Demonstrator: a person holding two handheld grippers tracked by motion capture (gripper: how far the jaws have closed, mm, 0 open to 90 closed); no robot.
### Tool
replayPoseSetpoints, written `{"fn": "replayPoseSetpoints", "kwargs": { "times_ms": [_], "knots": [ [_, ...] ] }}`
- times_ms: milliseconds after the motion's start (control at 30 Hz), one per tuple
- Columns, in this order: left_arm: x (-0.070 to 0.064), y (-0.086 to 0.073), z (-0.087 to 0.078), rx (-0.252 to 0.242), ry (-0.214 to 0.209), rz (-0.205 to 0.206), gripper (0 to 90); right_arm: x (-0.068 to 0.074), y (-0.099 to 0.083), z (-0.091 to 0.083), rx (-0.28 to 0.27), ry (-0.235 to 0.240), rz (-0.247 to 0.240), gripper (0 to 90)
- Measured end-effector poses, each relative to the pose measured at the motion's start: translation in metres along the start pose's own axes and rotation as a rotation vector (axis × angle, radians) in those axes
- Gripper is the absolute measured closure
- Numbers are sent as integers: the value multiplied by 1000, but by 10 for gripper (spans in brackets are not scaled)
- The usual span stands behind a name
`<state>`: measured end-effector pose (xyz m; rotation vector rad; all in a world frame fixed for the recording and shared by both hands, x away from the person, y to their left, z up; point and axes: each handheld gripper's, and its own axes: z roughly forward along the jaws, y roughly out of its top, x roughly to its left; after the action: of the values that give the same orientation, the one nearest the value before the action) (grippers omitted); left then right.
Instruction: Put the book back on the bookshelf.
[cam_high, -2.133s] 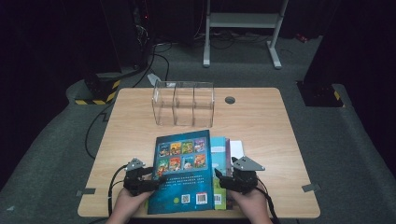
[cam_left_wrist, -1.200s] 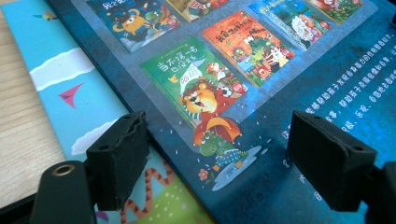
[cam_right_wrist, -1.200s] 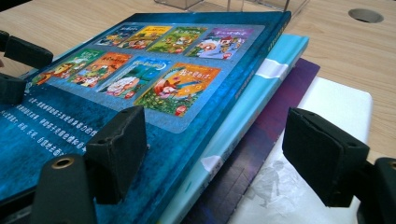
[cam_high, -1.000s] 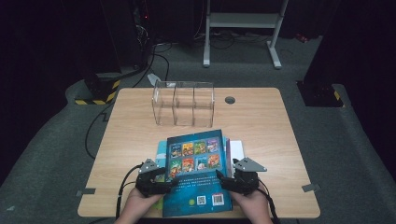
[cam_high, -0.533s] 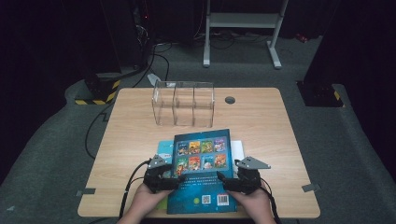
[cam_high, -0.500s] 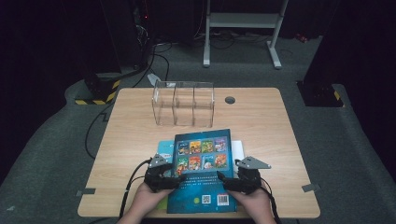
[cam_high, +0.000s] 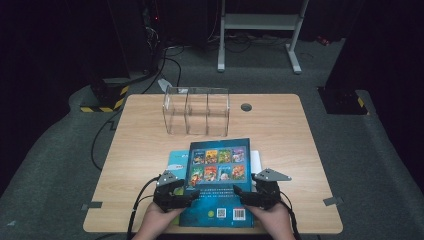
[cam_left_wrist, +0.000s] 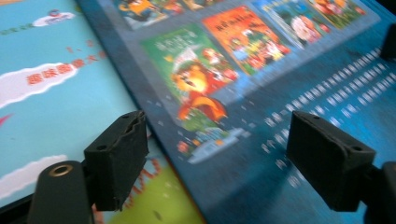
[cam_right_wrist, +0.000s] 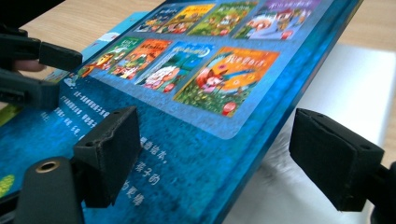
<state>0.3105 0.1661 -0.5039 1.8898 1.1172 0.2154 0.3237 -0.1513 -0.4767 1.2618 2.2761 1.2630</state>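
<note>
Holding my breath a little — both grippers flank the dark blue book (cam_high: 218, 180) with jaws spread, and neither looks clamped on it. If the left gripper (cam_high: 176, 196) closes now, I'd judge it could catch the light blue book (cam_left_wrist: 56, 93) underneath as well, since its left jaw hangs over that cover while the other hangs over the dark one. On the other side, the right gripper (cam_high: 246, 196) straddles the dark book's right edge — one jaw over the cover, one out over the white sheet (cam_right_wrist: 336, 93) beside it; a shallow bite there could let the book slip or drag the paper. That book lies flat on the table (cam_high: 140, 145), between the two grippers and running forward of them, toward the clear organizer (cam_high: 196, 111) well beyond.
</note>
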Motion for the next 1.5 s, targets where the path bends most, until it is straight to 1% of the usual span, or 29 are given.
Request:
{"fn": "replayPoseSetpoints", "kwargs": {
  "times_ms": [33, 67, 100, 133, 233, 267, 367, 433, 500, 533, 600, 633, 667, 733, 800, 867, 900, 933, 1033, 1100, 1167, 1233, 1267, 1333, 1500],
  "knots": [
    [-1, 0, 1, -1, 5, -1, 184, 1, 0, 0, 13, 7, 17, 180],
    [-1, 0, 1, -1, 5, -1, 182, 1, 0, 0, 13, 7, 17, 180],
    [-1, 0, 1, 2, 2, 0, 182, 4, 1, 2, 31, 24, 24, 200],
    [0, 1, 1, 4, -1, 5, 182, 6, 1, 2, 35, 15, 24, 200],
    [0, 1, 1, 4, -3, 12, 182, 7, 3, 2, 44, 8, 21, 202],
    [0, 1, 2, -4, -1, 7, 182, 7, 3, 2, 47, 9, 25, 203],
    [-1, 5, 7, -9, 12, -2, 183, 6, 7, 5, 50, -11, 39, 202],
    [0, 9, 11, -12, 17, 2, 183, 4, 10, 6, 48, -26, 43, 202],
    [1, 11, 13, -16, 17, 5, 183, 1, 11, 8, 47, -30, 45, 203],
    [5, 16, 18, -18, 20, -1, 183, -5, 15, 12, 35, -33, 41, 205],
    [8, 19, 20, -17, 22, 1, 182, -10, 20, 16, 44, -28, 42, 205],
    [8, 19, 20, -19, 25, -3, 181, -11, 23, 17, 51, -29, 38, 204],
    [8, 19, 20, -22, 24, -7, 182, -11, 24, 18, 61, -29, 45, 204],
    [8, 18, 19, -27, 31, -9, 189, -12, 24, 19, 59, -27, 43, 203],
    [7, 17, 19, -29, 34, -15, 192, -11, 21, 18, 38, -31, 46, 205],
    [7, 17, 19, -29, 35, -12, 193, -11, 17, 17, 11, -33, 46, 208],
    [7, 17, 18, -29, 36, -7, 193, -10, 16, 17, 8, -34, 51, 207],
    [7, 17, 18, -29, 35, -11, 193, -9, 16, 16, 8, -40, 43, 206],
    [7, 17, 18, -20, 36, -27, 185, -9, 17, 15, 20, -43, 41, 211],
    [6, 17, 18, -16, 41, -34, 185, -9, 17, 14, 27, -35, 51, 212],
    [5, 17, 18, -17, 43, -32, 179, -9, 17, 14, 30, -31, 53, 210],
    [4, 16, 18, -14, 37, -31, 148, -10, 17, 14, 32, -27, 42, 207],
    [2, 15, 17, -12, 34, -19, 144, -10, 17, 14, 34, -21, 38, 207],
    [0, 14, 17, -12, 37, -20, 144, -10, 18, 13, 44, -15, 38, 205],
    [0, 14, 17, -14, 37, -21, 142, -10, 19, 14, 50, -18, 34, 192]
  ]
}}
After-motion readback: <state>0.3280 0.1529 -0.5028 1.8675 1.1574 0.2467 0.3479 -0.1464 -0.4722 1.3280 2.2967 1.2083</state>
